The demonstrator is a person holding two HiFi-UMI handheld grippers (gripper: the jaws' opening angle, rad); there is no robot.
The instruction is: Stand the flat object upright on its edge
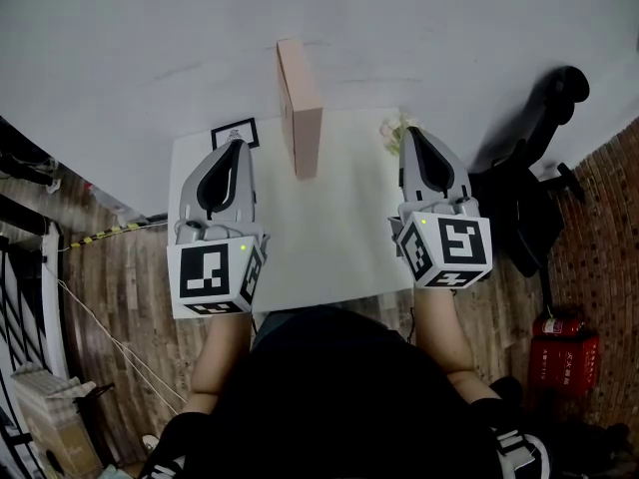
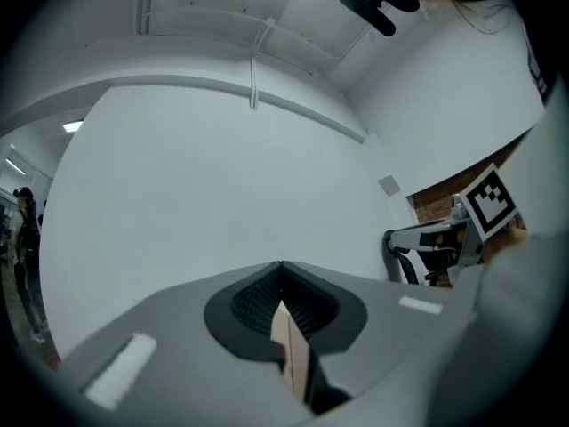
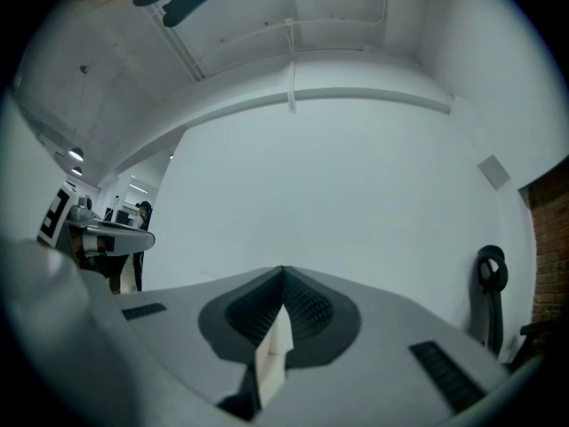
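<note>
head view: white worktop against a white wall. pink flat box stands upright on its long edge at the far middle. a black-and-white marker card lies at the far left corner and a pale crumpled scrap at the far right. black office chair stands right of the worktop. left hand-held gripper and right hand-held gripper lie level, pointing at the wall, flanking the box, both clear of it. each has its jaws fully together, holding nothing.
</note>
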